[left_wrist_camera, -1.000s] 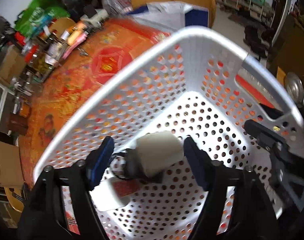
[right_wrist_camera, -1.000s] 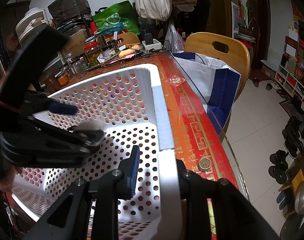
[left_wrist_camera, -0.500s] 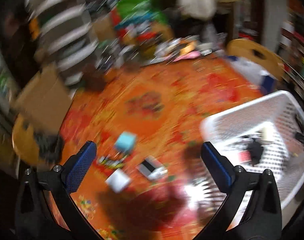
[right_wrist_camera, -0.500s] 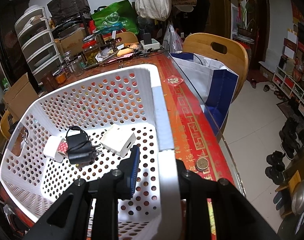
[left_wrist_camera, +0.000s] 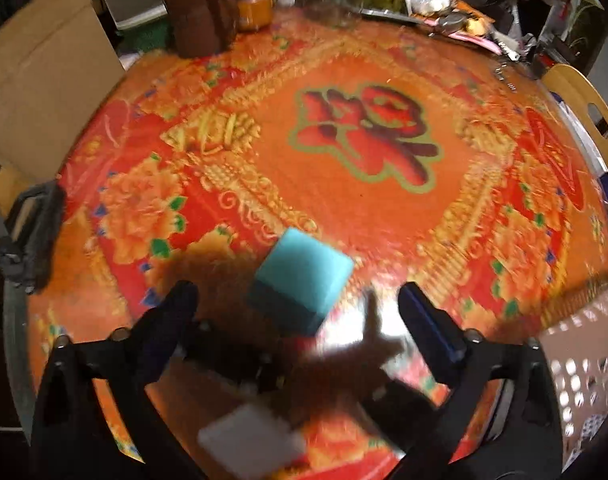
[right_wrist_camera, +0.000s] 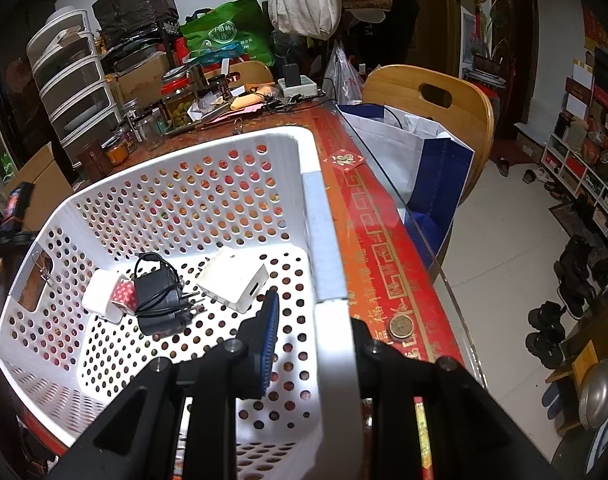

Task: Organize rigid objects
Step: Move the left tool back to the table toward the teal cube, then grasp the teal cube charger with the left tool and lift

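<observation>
My left gripper (left_wrist_camera: 300,306) hovers over the red-and-orange table with its jaws wide and closing. A teal box (left_wrist_camera: 304,276) lies between the fingertips, and the pads are clear of it. Below it lies a blurred white box (left_wrist_camera: 248,440). A corner of the white perforated basket (left_wrist_camera: 583,364) shows at the right. My right gripper (right_wrist_camera: 319,320) is shut on the basket's near wall (right_wrist_camera: 323,240), one finger inside and one outside. Inside the basket lie a white box (right_wrist_camera: 232,278), a black charger with its cable (right_wrist_camera: 160,300) and a white item with red dotted tape (right_wrist_camera: 110,296).
A brown jug (left_wrist_camera: 200,20), jars (left_wrist_camera: 256,8) and clutter line the table's far side. A cardboard box (left_wrist_camera: 44,68) stands off the left edge. A wooden chair (right_wrist_camera: 435,108) with a blue-and-white bag (right_wrist_camera: 423,160) stands beyond the right edge. A coin (right_wrist_camera: 399,326) lies beside the basket.
The left gripper let go of the white box in the basket, opened wide, swung out over the table and came down over the teal box. The right gripper kept its hold.
</observation>
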The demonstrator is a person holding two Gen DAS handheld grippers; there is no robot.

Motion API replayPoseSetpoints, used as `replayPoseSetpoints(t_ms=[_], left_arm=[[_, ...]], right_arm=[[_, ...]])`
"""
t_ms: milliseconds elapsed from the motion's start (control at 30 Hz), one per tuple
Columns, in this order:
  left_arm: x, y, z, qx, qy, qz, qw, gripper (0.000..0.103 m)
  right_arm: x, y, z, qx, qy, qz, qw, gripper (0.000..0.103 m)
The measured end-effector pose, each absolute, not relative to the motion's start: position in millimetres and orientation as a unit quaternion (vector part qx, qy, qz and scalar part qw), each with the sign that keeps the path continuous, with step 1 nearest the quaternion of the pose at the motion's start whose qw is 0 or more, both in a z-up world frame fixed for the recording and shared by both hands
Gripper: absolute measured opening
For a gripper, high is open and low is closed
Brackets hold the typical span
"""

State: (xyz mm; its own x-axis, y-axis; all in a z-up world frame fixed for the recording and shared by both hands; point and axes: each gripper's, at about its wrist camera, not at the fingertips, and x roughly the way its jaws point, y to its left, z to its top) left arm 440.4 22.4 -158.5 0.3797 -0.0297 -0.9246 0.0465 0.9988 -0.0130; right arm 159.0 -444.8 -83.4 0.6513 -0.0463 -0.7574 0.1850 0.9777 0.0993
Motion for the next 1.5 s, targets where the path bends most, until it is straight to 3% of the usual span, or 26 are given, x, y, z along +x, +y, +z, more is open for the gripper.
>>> replayPoseSetpoints(t_ms=[33,133,167,200,400,533,900,1200,1500], left_arm=[[446.0,22.7,-164.4,0.006,0.56,-0.021,0.828,0.084],[455.2,26.7,-170.4,-0.016,0.56,-0.016,0.828,0.073],[455.8,27.3,-169.2,-0.018,0.558,-0.016,0.829,0.058],[455.2,24.2,-166.9,-0.016,0.554,-0.017,0.832,0.053],[433.4,12.8,-150.8,0.023,0.518,0.02,0.855,0.053],[406.6,0.9,-116.3,0.059,0.452,0.063,0.888,0.053],[315.1,-52.8,-21.0,0.087,0.365,0.009,0.927,0.053],[254.0,-103.2,23.0,0.092,0.345,-0.085,0.93,0.053],[233.0,-138.8,31.9,0.107,0.339,-0.126,0.926,0.053]], right_arm=[[159.2,-445.1,-83.4,0.084,0.413,-0.064,0.905,0.024],[158.9,-445.3,-83.7,0.084,0.413,-0.064,0.904,0.024],[158.9,-445.3,-83.7,0.084,0.413,-0.064,0.905,0.024],[158.8,-445.2,-83.6,0.084,0.413,-0.063,0.905,0.024],[158.7,-445.8,-84.4,0.086,0.41,-0.06,0.906,0.024],[157.8,-445.3,-84.8,0.084,0.409,-0.058,0.907,0.024],[158.0,-445.3,-85.0,0.084,0.408,-0.057,0.907,0.024],[157.4,-444.4,-85.7,0.083,0.409,-0.055,0.907,0.024],[157.3,-444.5,-85.6,0.084,0.409,-0.054,0.907,0.024]])
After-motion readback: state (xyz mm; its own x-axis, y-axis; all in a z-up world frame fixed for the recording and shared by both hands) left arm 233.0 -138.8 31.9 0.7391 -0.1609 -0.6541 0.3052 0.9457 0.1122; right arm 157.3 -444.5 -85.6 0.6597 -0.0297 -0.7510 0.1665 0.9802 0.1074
